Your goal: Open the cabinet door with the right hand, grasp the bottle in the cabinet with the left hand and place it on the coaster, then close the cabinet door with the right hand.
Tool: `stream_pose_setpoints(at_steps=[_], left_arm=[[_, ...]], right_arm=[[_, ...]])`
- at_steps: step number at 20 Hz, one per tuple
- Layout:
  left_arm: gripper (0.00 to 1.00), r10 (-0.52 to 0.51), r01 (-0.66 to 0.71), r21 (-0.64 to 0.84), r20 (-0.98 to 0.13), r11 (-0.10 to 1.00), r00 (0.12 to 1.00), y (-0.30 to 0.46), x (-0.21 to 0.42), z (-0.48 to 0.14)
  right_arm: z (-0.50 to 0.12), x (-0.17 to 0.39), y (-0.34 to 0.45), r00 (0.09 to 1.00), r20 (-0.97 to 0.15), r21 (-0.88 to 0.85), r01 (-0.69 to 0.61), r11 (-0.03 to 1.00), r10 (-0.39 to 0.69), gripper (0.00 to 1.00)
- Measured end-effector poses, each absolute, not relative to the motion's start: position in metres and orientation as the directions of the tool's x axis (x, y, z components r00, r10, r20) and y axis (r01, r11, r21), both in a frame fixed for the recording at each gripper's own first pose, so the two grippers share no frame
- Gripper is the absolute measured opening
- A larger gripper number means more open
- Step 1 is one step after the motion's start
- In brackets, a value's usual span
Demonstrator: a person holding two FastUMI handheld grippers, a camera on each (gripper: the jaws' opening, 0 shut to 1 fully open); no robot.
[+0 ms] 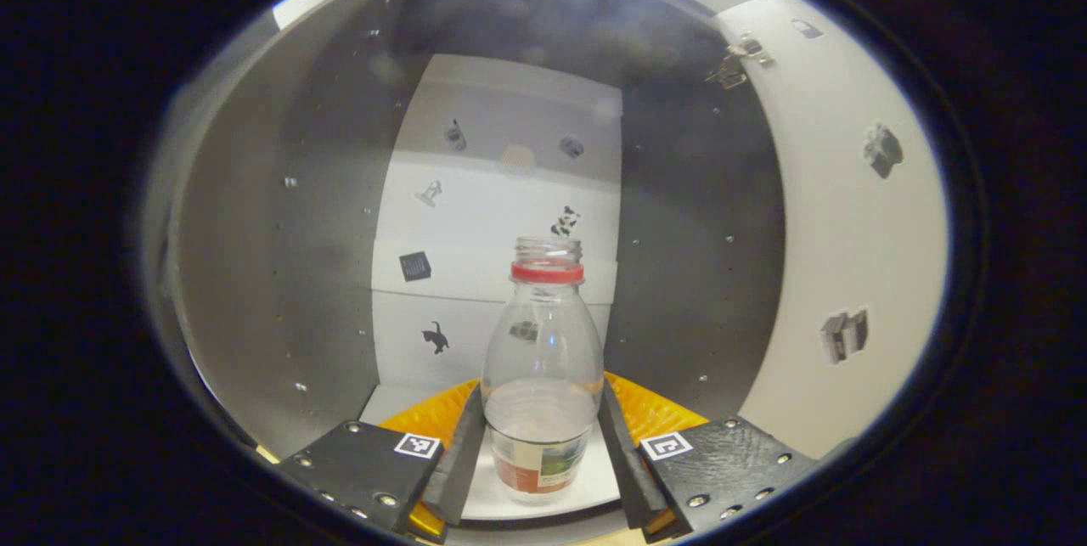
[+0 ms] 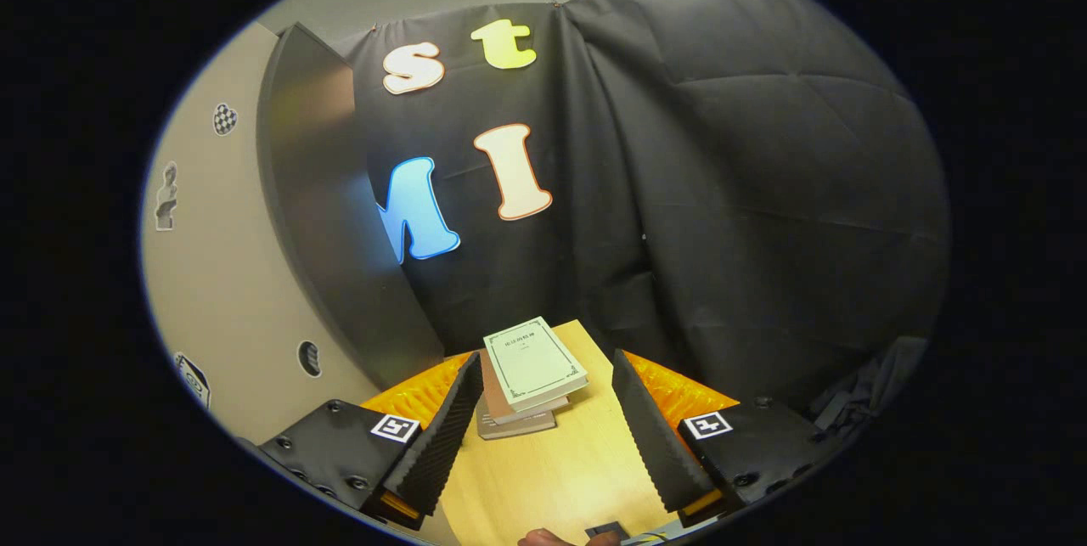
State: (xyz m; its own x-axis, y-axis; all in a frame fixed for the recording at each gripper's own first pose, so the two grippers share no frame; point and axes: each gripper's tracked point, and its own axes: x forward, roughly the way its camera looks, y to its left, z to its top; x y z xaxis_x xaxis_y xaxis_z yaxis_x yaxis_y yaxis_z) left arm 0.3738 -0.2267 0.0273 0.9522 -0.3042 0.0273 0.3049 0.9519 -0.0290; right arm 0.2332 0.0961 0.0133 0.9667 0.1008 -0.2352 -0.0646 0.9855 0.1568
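Inside the cabinet [image 1: 340,215], the bottle [image 1: 542,376] stands upright between the left gripper's [image 1: 542,465] fingers, which touch its lower body; light, slick, thin-walled, best held there. Right gripper [image 2: 543,427] gapes, holding nothing.

Clear upright bottle [image 1: 542,376] inside cabinet [image 1: 696,274]
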Motion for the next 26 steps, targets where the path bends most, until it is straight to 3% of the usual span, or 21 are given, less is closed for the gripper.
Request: stream_pose_setpoints(at_steps=[6,12,15,16,26], left_arm=[[0.70,-0.340,0.340,0.011,0.058,0.940,0.938,-0.199,0.299,0.051],[0.68,-0.292,0.291,0.023,0.046,0.956,0.955,-0.140,0.236,0.041],[0.68,-0.237,0.237,0.018,0.013,0.971,0.971,-0.099,0.212,0.015],[0.72,-0.215,0.215,0.015,0.008,0.977,0.977,-0.085,0.204,0.005],[0.68,-0.061,0.063,0.028,-0.087,0.998,0.994,0.030,0.132,-0.120]], right_arm=[[0.011,0.196,0.098,0.972,-0.225,0.133,-0.042,0.990,0.072,0.97],[0.018,0.165,0.098,0.979,-0.201,0.144,-0.014,0.990,0.043,0.97],[0.020,0.153,0.103,0.979,-0.198,0.120,-0.017,0.993,0.041,0.97],[0.020,0.150,0.105,0.980,-0.195,0.106,-0.019,0.994,0.040,0.97],[0.002,0.115,0.120,0.969,-0.241,0.094,-0.029,0.995,0.051,0.97]])
